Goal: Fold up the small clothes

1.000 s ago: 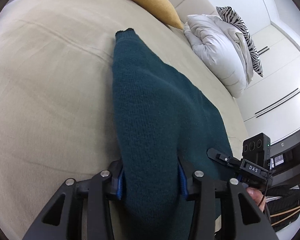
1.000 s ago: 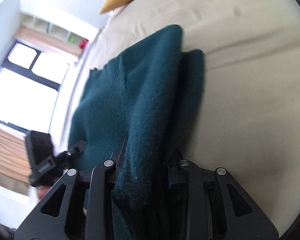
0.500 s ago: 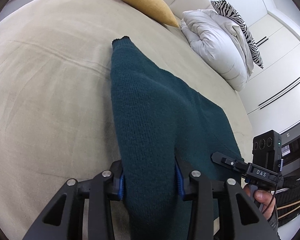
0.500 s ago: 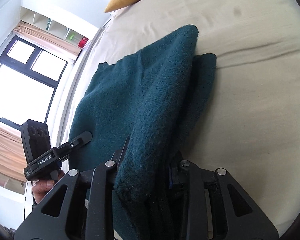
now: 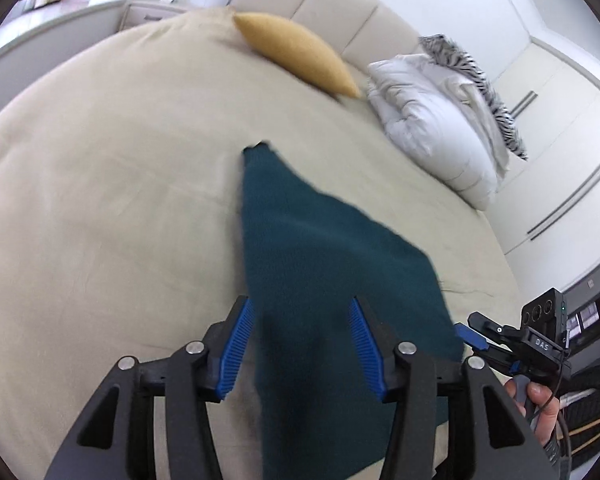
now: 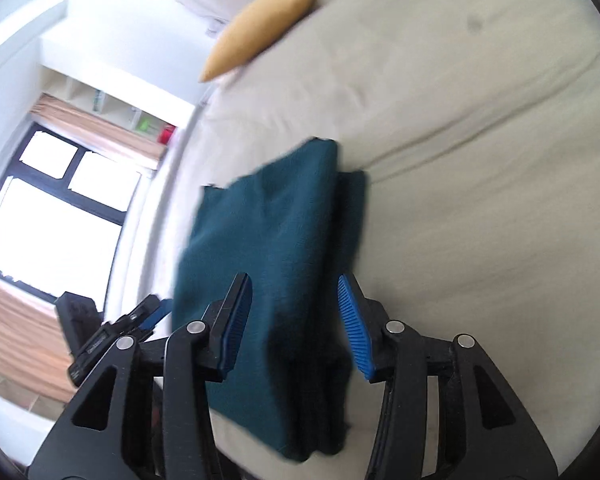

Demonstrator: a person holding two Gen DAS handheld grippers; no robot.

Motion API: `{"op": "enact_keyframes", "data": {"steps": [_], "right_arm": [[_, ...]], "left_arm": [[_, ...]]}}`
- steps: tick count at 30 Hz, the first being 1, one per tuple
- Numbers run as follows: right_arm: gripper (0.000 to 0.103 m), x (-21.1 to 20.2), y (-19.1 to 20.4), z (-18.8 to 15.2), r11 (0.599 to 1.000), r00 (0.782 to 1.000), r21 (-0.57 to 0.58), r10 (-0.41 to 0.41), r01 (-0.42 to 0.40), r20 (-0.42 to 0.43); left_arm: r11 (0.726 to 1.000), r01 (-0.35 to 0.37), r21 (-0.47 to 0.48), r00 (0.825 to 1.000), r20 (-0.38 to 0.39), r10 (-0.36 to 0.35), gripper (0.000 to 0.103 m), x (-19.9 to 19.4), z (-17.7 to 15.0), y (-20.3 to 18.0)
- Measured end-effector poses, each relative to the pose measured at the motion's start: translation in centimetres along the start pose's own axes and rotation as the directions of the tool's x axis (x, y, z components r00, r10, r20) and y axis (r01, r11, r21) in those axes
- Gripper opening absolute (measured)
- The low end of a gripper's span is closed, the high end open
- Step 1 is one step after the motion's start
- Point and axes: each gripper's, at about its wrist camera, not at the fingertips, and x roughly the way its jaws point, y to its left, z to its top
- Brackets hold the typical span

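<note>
One teal knit garment (image 5: 324, 264), folded lengthwise, lying flat on the beige bedsheet (image 5: 100, 200), narrow end pointing toward the headboard. Seen from the right wrist view, same teal garment (image 6: 268, 248) stacked in layers, a darker fold edge running along its right side. Left gripper (image 5: 304, 344) spread wide, blue pads (image 5: 236, 344) apart on either side of the near end of the cloth, gripping nothing. Right gripper (image 6: 296, 320) likewise parted, blue pads (image 6: 352, 320) straddling the near end of the fold, clamped on nothing. Cannot tell whether either set of pads brushes the fabric; both views blurred. Right gripper also visible at the lower right of the left view (image 5: 512, 344), just beside the garment's right edge, a hand (image 5: 540, 408) around its handle. Further out: mustard cushion (image 5: 300, 60) near the padded headboard (image 5: 320, 4), white duvet (image 5: 432, 132) bundled beside it with a zebra-print pillow (image 5: 476, 80) behind. White wardrobe doors (image 5: 560, 160) to the right. Bright window (image 6: 48, 220) with wooden blinds in the right view.
</note>
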Motion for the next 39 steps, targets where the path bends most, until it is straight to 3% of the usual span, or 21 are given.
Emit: {"op": "enact_keyframes", "data": {"steps": [2, 6, 8, 10, 12, 18, 23, 25, 27, 29, 31, 36, 39], "right_arm": [[0.044, -0.1, 0.9, -0.7, 0.994, 0.993, -0.014, 0.109, -0.110, -0.042], [0.044, 1.9, 1.5, -2.6, 0.980, 0.972, -0.027, 0.194, -0.199, -0.135], [0.040, 3.2, 0.2, -3.2, 0.992, 0.975, -0.009, 0.121, -0.124, -0.186], [0.025, 3.3, -1.4, -3.5, 0.995, 0.978, 0.007, 0.104, -0.104, -0.179], [0.024, 2.4, -2.2, -3.4, 0.992, 0.981, 0.045, 0.126, -0.120, -0.151], [0.029, 0.3, -0.1, -3.1, 0.997, 0.988, -0.023, 0.074, -0.077, -0.134], [0.031, 0.8, 2.7, -4.6, 0.984, 0.968, -0.090, 0.134, -0.156, -0.211], [0.032, 1.6, 1.9, -5.5, 0.985, 0.961, -0.090, 0.119, -0.145, -0.248], [0.032, 2.6, -0.3, -5.8, 0.994, 0.960, -0.023, 0.095, -0.105, -0.263], [0.029, 2.3, -1.6, -5.7, 0.988, 0.959, 0.050, 0.154, -0.146, -0.239], [0.032, 0.9, -1.7, -5.6, 0.994, 0.973, 0.016, 0.111, -0.110, -0.200], [0.034, -1.8, -0.1, -1.8, 0.983, 0.980, -0.008, 0.181, -0.182, -0.080], [0.037, -0.1, 1.2, 0.0, 0.980, 0.978, -0.035, 0.193, -0.196, -0.080]], "left_arm": [[0.999, 0.020, 0.045, 1.000, -0.017, -0.020, 0.053, 0.6, -0.2, -1.2], [0.994, -0.038, 0.104, 0.999, -0.027, 0.041, 0.053, 2.2, -1.8, -1.9], [0.988, -0.071, 0.134, 0.997, -0.021, 0.075, 0.053, 2.4, -2.1, -1.8], [0.988, -0.070, 0.134, 0.997, -0.021, 0.074, 0.053, 2.4, -2.3, -1.7], [0.984, -0.085, 0.158, 0.996, -0.016, 0.089, 0.053, 2.5, -2.5, -1.8], [0.984, -0.101, 0.149, 0.995, 0.012, 0.100, 0.053, 1.4, -2.7, -2.3], [0.978, -0.087, 0.191, 0.995, 0.061, 0.077, 0.052, -1.2, -3.3, -4.2], [0.974, -0.055, 0.220, 0.998, 0.033, 0.049, 0.052, -1.1, -4.0, -5.0], [0.968, -0.074, 0.241, 0.997, -0.011, 0.079, 0.052, 0.4, -4.8, -5.0], [0.978, -0.060, 0.197, 0.996, -0.058, 0.073, 0.051, 2.1, -5.3, -4.0], [0.979, -0.046, 0.197, 0.994, -0.088, 0.065, 0.051, 3.0, -5.7, -3.3], [0.973, -0.064, 0.221, 0.993, -0.081, 0.083, 0.051, 3.0, -6.0, -3.7], [0.971, -0.072, 0.228, 0.992, -0.081, 0.093, 0.051, 3.0, -6.1, -3.8]]}}
